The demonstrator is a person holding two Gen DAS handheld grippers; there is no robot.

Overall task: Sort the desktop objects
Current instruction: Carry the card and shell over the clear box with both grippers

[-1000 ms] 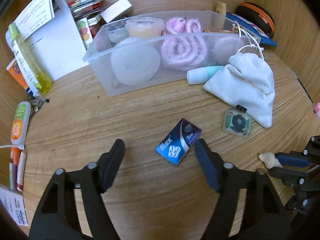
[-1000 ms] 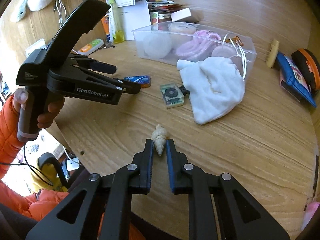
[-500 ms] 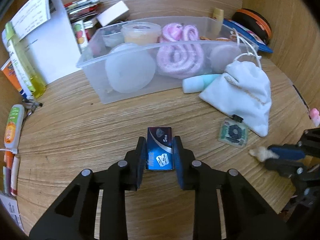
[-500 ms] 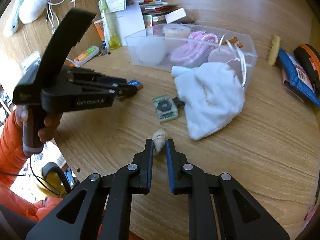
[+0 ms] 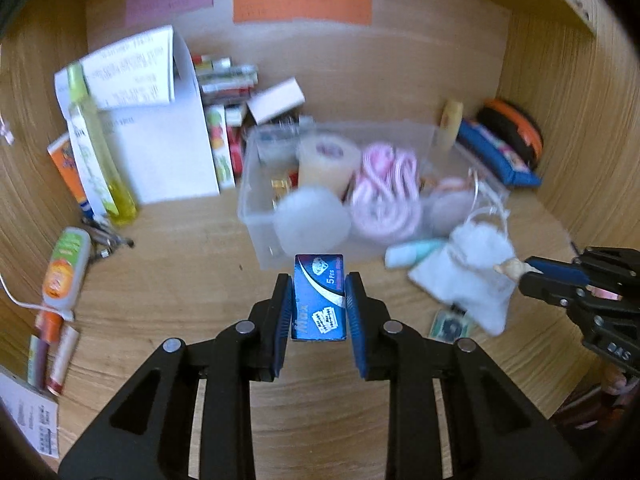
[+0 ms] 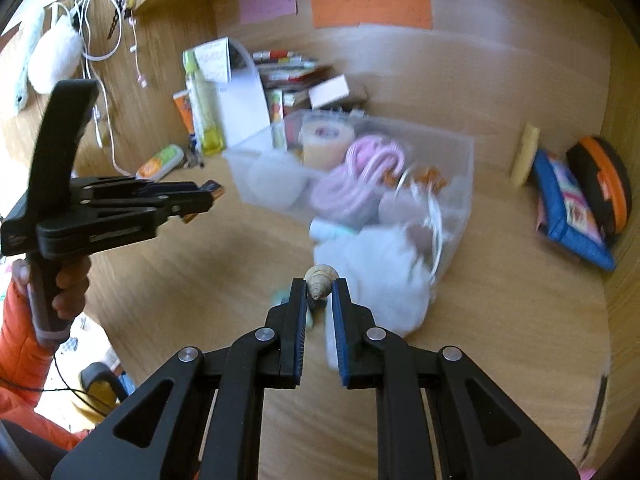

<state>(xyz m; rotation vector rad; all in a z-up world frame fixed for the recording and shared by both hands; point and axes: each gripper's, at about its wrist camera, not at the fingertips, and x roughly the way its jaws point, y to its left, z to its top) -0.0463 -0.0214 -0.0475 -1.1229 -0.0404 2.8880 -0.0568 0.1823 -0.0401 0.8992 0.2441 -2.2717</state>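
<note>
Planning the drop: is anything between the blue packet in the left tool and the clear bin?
Nothing visible. The blue packet, clamped in the left tool, faces the bin with only bare desk between them.

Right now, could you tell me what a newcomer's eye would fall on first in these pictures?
Most striking is the left gripper shut on a small blue box, front and centre in its own view, while the right gripper pinches a pale spiral seashell. Behind both sits a clear plastic bin crowded with pink coiled items, a white drawstring pouch against its front. Bright paper notes mark the back wall.
</note>
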